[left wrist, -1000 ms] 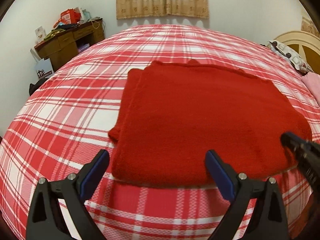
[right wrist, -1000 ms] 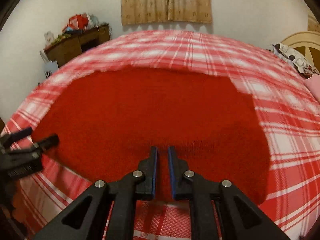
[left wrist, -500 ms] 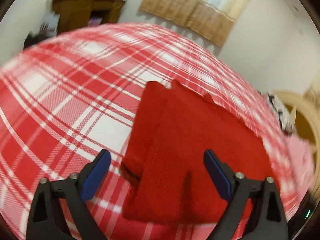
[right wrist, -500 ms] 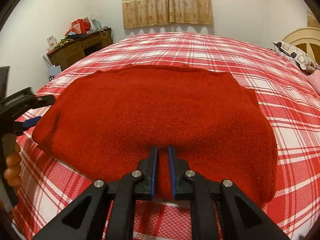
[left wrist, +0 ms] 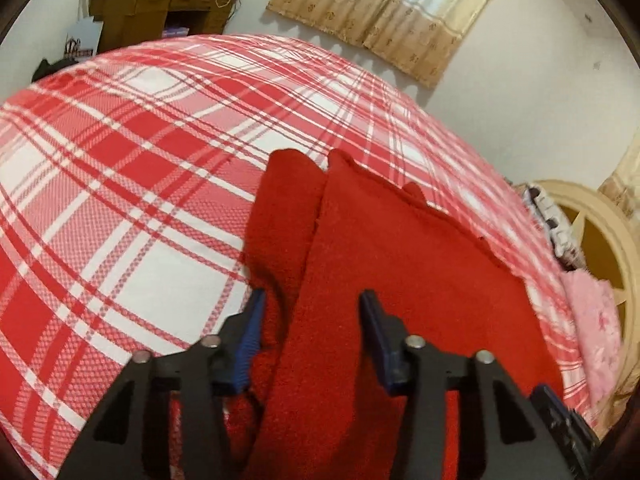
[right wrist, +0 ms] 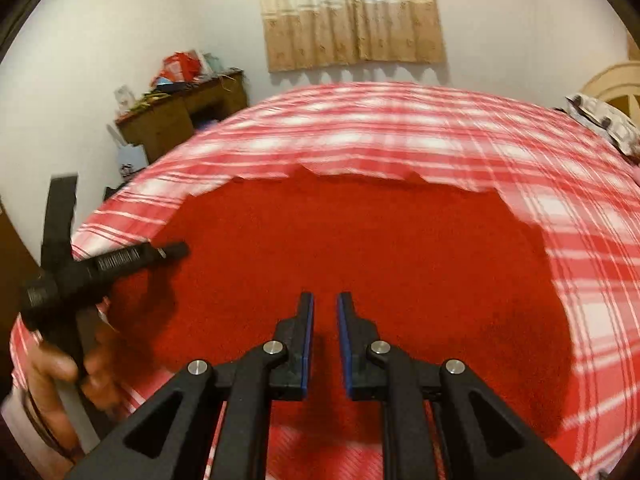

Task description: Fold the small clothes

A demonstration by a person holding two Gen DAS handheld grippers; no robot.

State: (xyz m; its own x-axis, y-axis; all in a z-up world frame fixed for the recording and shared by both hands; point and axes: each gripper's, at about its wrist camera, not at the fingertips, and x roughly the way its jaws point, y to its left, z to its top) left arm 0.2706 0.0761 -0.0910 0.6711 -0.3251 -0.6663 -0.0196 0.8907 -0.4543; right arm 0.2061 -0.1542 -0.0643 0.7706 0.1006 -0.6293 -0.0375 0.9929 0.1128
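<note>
A red knit garment [left wrist: 400, 280] lies folded flat on the red-and-white plaid bed [left wrist: 120, 200]. My left gripper [left wrist: 314, 312] points down at the garment's left edge, where a folded sleeve layer shows. Its jaws are closing, with that edge between the blue pads, which do not press on the cloth. In the right wrist view the garment [right wrist: 360, 240] spreads out ahead. My right gripper [right wrist: 324, 300] hovers over its near edge, shut, with nothing between the pads. A person's hand [right wrist: 60, 368] holds the left tool at the garment's left side.
A cluttered wooden desk [left wrist: 160, 4] stands by the wall beyond the bed's far left corner. A beige curtain [left wrist: 380, 12] hangs on the back wall. A cream headboard [left wrist: 600, 240] and a pink pillow [left wrist: 596, 320] are to the right.
My left gripper has rolled and swung over to the garment's left edge, and its jaws have narrowed around it. My right gripper has risen a little and stays shut.
</note>
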